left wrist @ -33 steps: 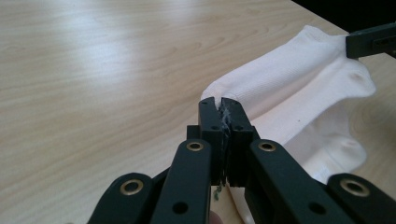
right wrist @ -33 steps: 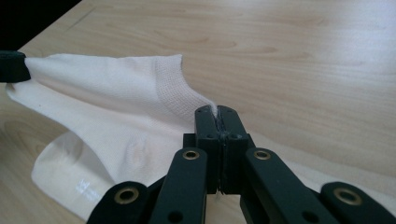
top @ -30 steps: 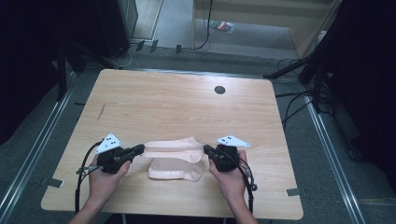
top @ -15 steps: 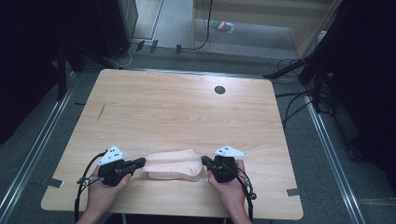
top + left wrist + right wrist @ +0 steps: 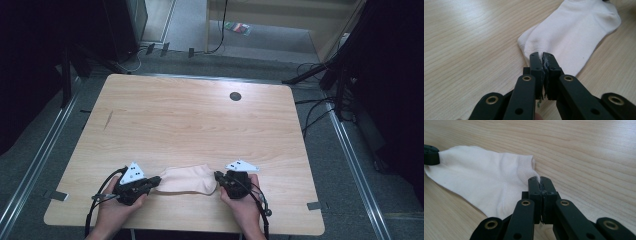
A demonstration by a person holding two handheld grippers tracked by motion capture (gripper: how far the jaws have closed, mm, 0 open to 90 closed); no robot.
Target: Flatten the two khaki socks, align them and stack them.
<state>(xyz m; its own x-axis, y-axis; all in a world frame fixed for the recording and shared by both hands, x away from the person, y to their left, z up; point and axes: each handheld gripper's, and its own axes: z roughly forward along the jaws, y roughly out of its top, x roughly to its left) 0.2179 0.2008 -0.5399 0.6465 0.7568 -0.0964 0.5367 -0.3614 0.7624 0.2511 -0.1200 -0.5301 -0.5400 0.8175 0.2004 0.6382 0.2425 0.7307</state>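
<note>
The left gripper (image 5: 542,56) is pinched tight on one end of the white sock (image 5: 571,37), the right gripper (image 5: 540,181) on the other; it lies flat near the table (image 5: 200,120) front edge, so letting go looks like all that's left

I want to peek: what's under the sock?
The sock lies flat on the wooden table; bare wood shows all around it. Anything beneath it is covered, but no bump shows.
</note>
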